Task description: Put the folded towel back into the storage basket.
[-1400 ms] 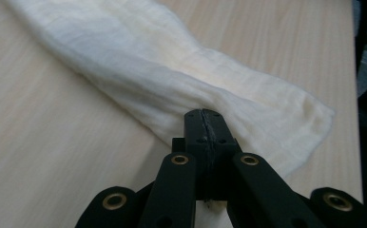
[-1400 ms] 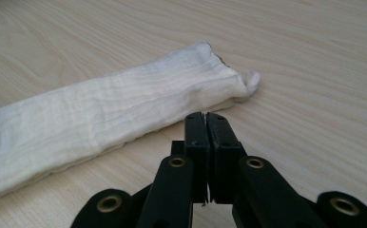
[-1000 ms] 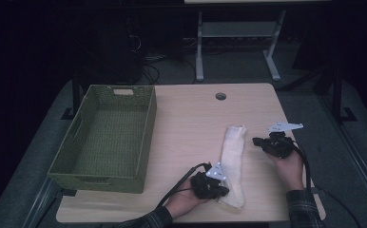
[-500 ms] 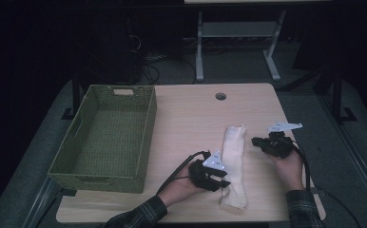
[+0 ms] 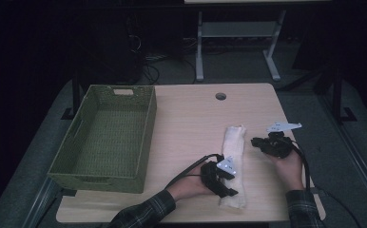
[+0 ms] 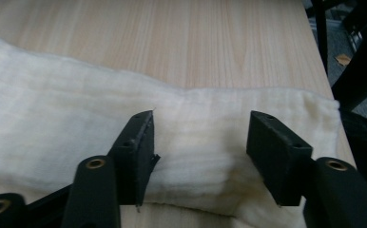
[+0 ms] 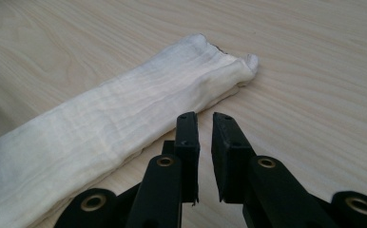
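A cream cloth, folded into a long narrow strip, lies on the light wood table and runs from the middle toward the near edge. My left gripper rests at its near part. In the left gripper view its jaws have just been opening and stand wide apart over the cloth, which lies under and between them unpressed. My right gripper hovers just right of the strip's far part. Its jaws have just been opening to a narrow gap with nothing in it, beside the cloth.
A green woven basket with nothing in it stands on the table's left side. A round cable hole sits near the far edge. Beyond the table, in the dark, is a metal desk frame.
The left jaws have gone from shut on the cloth to wide apart, letting it go, and that hand has shifted slightly. The right hand has kept its place, and its jaws parted a little.
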A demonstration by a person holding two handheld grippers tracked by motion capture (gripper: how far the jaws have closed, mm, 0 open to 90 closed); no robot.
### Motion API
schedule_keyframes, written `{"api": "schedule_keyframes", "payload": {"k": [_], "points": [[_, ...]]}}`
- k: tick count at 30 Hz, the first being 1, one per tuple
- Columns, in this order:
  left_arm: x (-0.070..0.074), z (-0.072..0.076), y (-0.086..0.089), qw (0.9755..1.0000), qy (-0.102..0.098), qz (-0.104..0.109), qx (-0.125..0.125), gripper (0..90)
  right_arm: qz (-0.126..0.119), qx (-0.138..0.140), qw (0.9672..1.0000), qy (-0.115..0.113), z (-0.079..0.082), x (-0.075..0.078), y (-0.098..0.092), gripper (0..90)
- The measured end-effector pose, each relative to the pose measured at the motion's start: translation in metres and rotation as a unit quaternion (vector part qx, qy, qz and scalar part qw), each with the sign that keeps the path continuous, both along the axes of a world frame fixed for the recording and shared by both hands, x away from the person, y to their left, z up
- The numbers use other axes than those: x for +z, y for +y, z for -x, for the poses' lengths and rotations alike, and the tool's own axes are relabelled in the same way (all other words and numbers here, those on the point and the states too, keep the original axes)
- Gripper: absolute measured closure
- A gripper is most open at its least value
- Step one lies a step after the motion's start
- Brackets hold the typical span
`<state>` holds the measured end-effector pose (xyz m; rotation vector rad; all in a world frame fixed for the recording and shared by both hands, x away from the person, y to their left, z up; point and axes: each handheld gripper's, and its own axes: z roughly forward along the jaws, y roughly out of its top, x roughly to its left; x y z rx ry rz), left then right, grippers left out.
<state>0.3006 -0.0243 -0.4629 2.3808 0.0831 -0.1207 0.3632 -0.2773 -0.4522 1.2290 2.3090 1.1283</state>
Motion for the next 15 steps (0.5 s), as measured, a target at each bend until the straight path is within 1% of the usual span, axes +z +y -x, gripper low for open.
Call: {"api": "schedule_keyframes", "payload": {"k": [1,4,6,8,10,11,12,14,15], "points": [[-0.001,0.000,0.000,1.0000,0.002,-0.001,-0.002,38.5,0.002,0.002,1.0000,-0.003,0.000,0.000,0.000,80.4],[-0.003,-0.001,0.001,0.9999,0.014,0.007,-0.007,33.7,0.002,0.004,1.0000,-0.004,0.000,0.000,0.000,79.9],[-0.004,-0.001,0.003,0.9998,0.012,0.010,-0.010,33.1,0.003,0.004,1.0000,-0.004,0.000,0.000,0.000,79.7],[-0.005,0.000,0.003,0.9999,0.008,0.009,-0.007,33.5,0.002,0.004,1.0000,-0.004,0.000,0.000,0.001,79.3],[-0.003,0.003,0.002,0.9999,-0.010,-0.002,-0.006,36.0,0.000,0.004,1.0000,-0.002,0.000,0.000,0.002,78.1],[-0.003,0.006,0.002,0.9997,-0.024,-0.008,-0.002,38.5,0.001,0.004,1.0000,-0.003,-0.001,0.000,0.002,77.0],[-0.003,0.007,0.002,0.9994,-0.034,-0.011,-0.004,41.4,0.000,0.006,1.0000,0.001,-0.002,0.000,0.003,75.2],[-0.002,0.009,0.003,0.9992,-0.036,-0.014,0.005,44.3,-0.004,0.008,0.9999,0.008,-0.004,0.000,0.005,71.1],[-0.002,0.009,0.004,0.9990,-0.042,-0.014,0.004,47.3,-0.002,0.011,0.9999,0.008,-0.007,0.000,0.006,68.7]]}}
